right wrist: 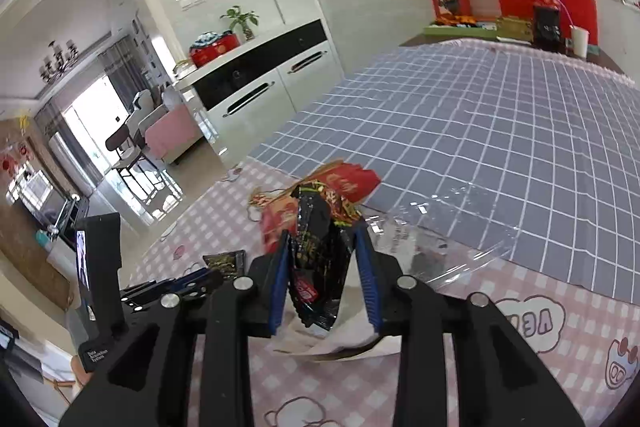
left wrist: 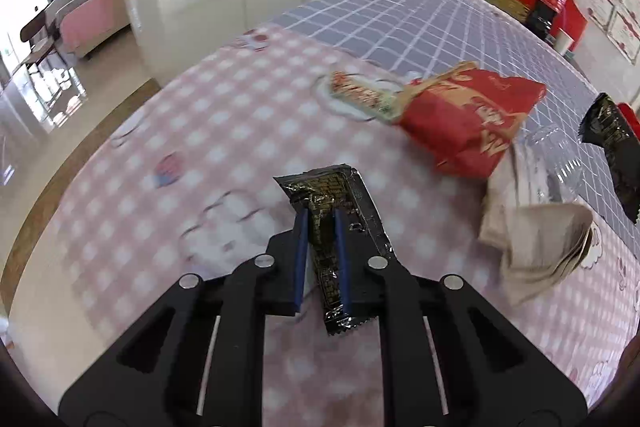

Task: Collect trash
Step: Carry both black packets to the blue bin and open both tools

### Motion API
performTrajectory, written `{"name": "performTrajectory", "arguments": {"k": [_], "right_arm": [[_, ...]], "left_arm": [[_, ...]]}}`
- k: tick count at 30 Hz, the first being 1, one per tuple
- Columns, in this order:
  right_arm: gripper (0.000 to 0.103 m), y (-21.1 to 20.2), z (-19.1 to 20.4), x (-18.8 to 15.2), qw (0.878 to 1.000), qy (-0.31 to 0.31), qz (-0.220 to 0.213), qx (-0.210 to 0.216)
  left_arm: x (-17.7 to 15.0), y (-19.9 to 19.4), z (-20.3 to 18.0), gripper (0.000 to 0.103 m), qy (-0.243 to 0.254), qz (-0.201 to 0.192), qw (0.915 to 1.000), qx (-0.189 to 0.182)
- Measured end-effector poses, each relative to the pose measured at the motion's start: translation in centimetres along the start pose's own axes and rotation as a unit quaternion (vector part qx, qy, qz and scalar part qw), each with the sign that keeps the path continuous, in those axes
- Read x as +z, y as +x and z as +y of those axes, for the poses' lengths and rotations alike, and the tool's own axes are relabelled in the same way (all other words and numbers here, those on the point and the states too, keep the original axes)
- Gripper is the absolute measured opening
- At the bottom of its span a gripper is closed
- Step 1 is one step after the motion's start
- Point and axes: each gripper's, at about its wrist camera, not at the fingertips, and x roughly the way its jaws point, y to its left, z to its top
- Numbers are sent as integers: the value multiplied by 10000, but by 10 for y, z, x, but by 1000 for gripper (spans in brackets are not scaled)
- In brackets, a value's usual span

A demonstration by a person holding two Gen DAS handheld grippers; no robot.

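My left gripper [left wrist: 322,217] is shut on a black and gold snack wrapper [left wrist: 332,203], held above the pink checked tablecloth [left wrist: 224,131]. My right gripper [right wrist: 323,233] is shut on a second black wrapper [right wrist: 318,259]; that wrapper also shows at the right edge of the left wrist view [left wrist: 612,143]. A red paper bag [left wrist: 468,115] lies ahead on the table, also in the right wrist view [right wrist: 348,181]. A snack bar wrapper [left wrist: 360,93] lies beside it. A beige paper bag [left wrist: 532,227] and a clear plastic lid [right wrist: 452,239] lie to the right.
The left gripper's body shows at the left of the right wrist view [right wrist: 168,287]. Red boxes [right wrist: 544,7] and a white cup [right wrist: 579,42] stand at the table's far end. A white cabinet [right wrist: 260,87] stands beyond the table's left edge.
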Motion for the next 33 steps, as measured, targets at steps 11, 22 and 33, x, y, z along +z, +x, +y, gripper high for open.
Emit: {"name": "performTrajectory", "arguments": {"k": [11, 22, 33], "right_arm": [[32, -3, 88, -39, 9950, -762, 319, 565], [32, 12, 206, -106, 9727, -1554, 856, 1498], [32, 57, 268, -177, 9492, -1913, 1745, 1791]], "left_arm": [[-44, -71, 66, 11, -371, -370, 9981, 315], [-110, -128, 155, 11, -1035, -562, 9893, 858], [-171, -107, 223, 7, -1541, 18, 9806, 1211]]}}
